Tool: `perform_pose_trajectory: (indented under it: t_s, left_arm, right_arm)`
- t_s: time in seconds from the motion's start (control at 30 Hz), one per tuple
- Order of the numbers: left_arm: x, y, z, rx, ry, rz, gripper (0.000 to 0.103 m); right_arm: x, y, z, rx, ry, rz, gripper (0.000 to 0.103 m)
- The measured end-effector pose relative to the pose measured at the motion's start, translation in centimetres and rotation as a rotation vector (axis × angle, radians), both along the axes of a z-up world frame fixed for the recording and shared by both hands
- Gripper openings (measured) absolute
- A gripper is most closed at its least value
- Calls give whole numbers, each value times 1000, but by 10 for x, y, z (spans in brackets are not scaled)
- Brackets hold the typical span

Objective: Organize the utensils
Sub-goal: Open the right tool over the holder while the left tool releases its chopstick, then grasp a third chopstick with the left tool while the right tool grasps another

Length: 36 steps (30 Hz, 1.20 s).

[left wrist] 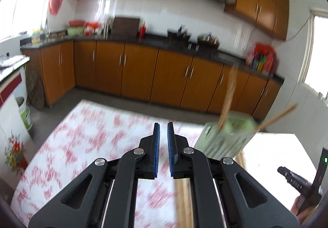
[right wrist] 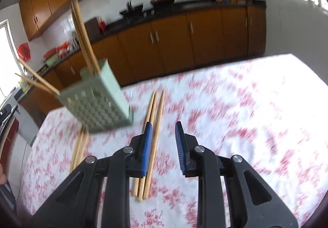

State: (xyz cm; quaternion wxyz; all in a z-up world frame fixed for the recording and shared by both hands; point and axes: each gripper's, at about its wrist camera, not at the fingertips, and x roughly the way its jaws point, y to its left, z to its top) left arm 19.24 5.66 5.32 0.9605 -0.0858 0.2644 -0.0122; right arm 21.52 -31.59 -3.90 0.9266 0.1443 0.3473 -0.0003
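Floral tablecloth (right wrist: 235,104) before orange cabinets (left wrist: 135,72); left gripper (left wrist: 163,127) clenched, right gripper (right wrist: 163,127) released.

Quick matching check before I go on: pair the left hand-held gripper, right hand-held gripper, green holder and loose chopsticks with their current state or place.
Things:
1. left hand-held gripper
2. right hand-held gripper
3. green holder
4. loose chopsticks

States:
A. lying flat on the floral tablecloth
B. jaws apart, empty
C. standing with chopsticks sticking out of it
D. jaws nearly together, empty

Pairs: 1-D, 2-B, 3-C, 4-A
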Motion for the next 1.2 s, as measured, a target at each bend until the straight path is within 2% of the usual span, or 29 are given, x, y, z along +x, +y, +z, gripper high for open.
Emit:
perform_pose_trajectory:
  t_s: [0.17, 0.33, 0.47, 0.7, 0.8, 1.07, 1.2]
  left_arm:
    - [8, 11, -55, 3, 146, -2, 8]
    - [10, 13, -83, -19, 224, -21, 8]
    - [9, 10, -97, -24, 249, -40, 8]
    - [13, -5, -109, -30, 280, -97, 8]
    - [15, -13, -114, -38, 296, -127, 8]
    - [13, -40, -130, -18, 342, -239, 8]
    - [9, -51, -138, 7, 358, -286, 8]
  right_arm:
    - [17, 26, -42, -3, 106, 60, 24]
    - [30, 44, -61, -44, 153, 83, 22]
    - [35, 50, -68, -83, 168, 79, 18]
    - [34, 50, -72, -146, 171, 85, 16]
    - [31, 49, -73, -190, 172, 76, 9]
    - [23, -12, -75, -148, 186, -131, 8]
    - [18, -22, -75, -143, 187, -136, 8]
